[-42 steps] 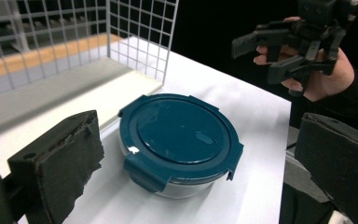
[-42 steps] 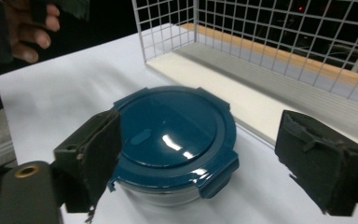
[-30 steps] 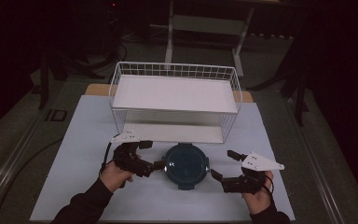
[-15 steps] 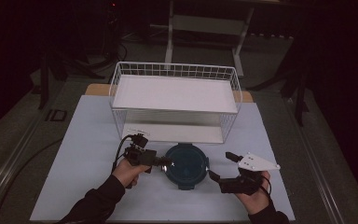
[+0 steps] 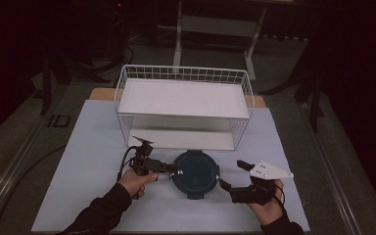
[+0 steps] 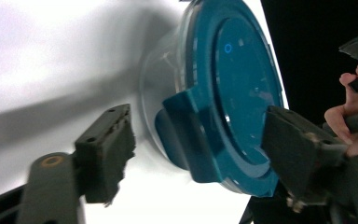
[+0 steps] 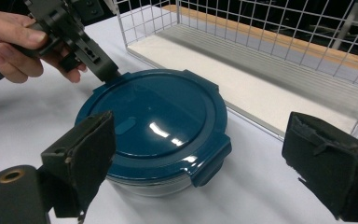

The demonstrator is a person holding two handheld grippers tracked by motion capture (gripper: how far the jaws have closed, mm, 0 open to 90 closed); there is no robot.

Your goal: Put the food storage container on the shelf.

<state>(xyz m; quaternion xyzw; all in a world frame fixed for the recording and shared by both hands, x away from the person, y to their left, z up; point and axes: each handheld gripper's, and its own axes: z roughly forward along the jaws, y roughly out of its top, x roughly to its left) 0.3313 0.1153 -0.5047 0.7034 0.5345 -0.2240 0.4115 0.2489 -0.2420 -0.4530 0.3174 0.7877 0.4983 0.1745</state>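
White wire basket (image 5: 183,105) on the white table (image 5: 78,161).

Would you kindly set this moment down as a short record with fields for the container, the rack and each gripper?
container: round clear container with a teal clip-on lid, lid on, standing on the white table in front of the rack
rack: white wire rack, nothing on its shelf
left gripper: left gripper at the container's left edge, jaws either side of a lid clip; they have just been closing, pads not yet pressing
right gripper: right gripper open, near the container's right side, not touching it
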